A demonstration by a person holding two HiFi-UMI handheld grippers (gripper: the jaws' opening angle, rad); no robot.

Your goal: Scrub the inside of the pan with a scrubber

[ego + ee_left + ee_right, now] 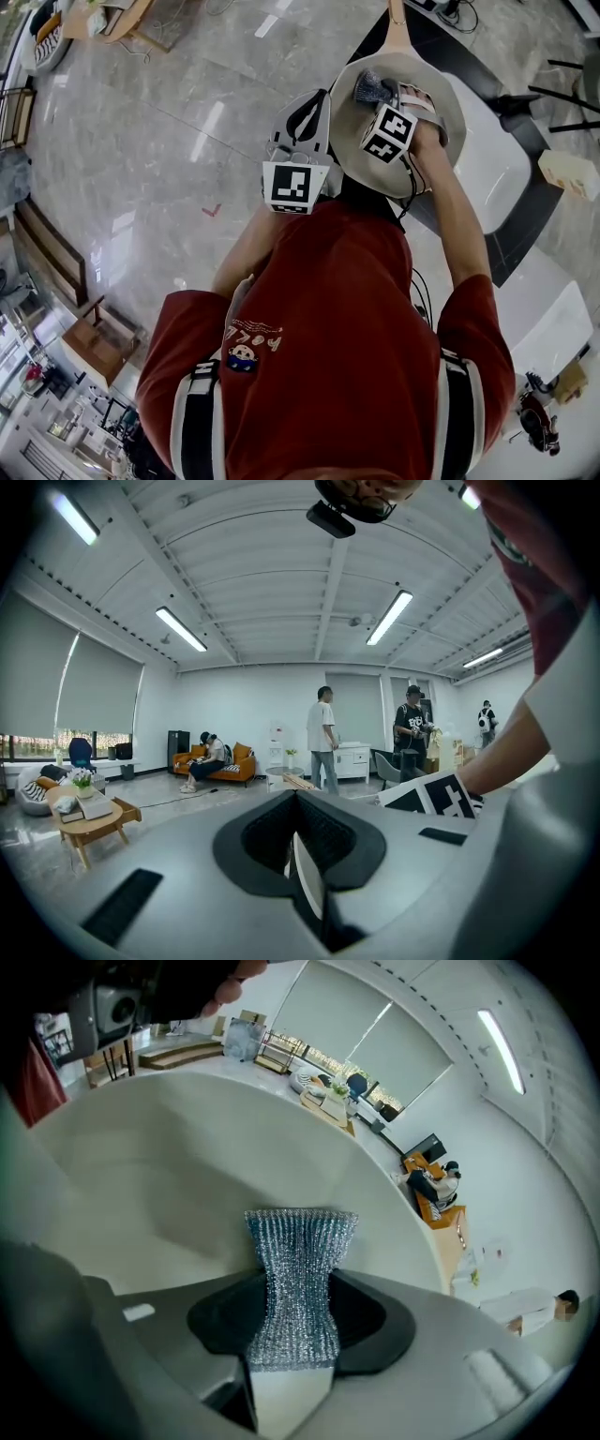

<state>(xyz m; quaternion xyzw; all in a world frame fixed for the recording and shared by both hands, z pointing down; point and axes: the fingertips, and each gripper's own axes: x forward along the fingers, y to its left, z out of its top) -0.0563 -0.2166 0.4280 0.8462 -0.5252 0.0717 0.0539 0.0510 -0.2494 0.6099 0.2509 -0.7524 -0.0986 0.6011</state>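
Handle (397, 28) of pan (347, 122) runs off-frame; right gripper (382, 94) partly hides scrubber (371, 87).

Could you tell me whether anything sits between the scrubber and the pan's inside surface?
Nothing visible does: the scrubber, clamped in the right gripper, faces the bare inner wall of the pan directly.

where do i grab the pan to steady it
Probably the long handle: it sticks straight out past the far rim of the pan, slim enough for jaws, so come across it from the side. The left hand-held gripper pinches the thin left rim.
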